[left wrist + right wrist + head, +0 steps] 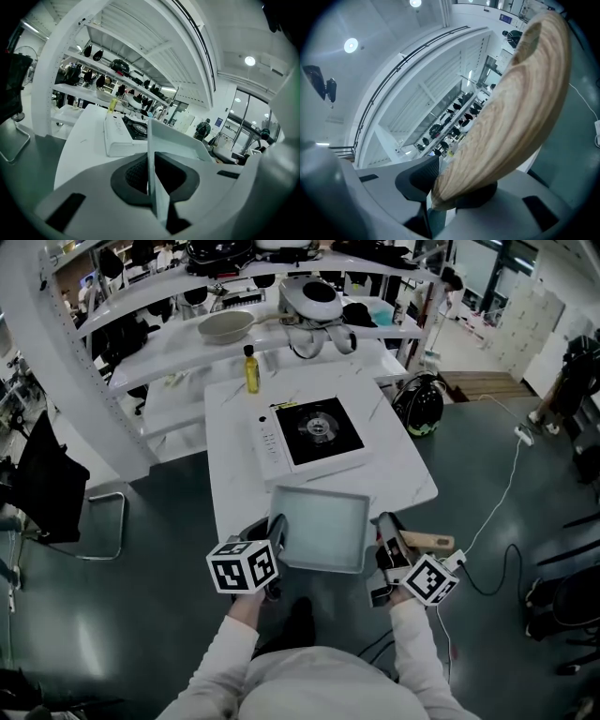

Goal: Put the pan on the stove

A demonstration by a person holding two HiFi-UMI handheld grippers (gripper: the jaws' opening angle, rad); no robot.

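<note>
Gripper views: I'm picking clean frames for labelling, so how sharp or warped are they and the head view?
Right gripper view: the wooden handle looms huge, ceiling lamps flare, shelving bows. Left gripper view: the pan wall up close blurs, the stove behind is sharper, corners go dark. Head view: evenly lit, sharp, fisheye-curved table.

We find the table [234, 474] in the middle of the head view; the stove [319, 432] sits on it at centre frame, the bottle [251, 369] behind it toward the top; the pan [322, 526] is below the stove, over the table's near edge; the left gripper [277, 538] clamps the pan's left wall, the right gripper [387, 538] its handle [429, 542] at lower right; shelves [183, 345] bearing a bowl [225, 326] stand behind the table at the top; a chair [52, 479] stands at far left.
</note>
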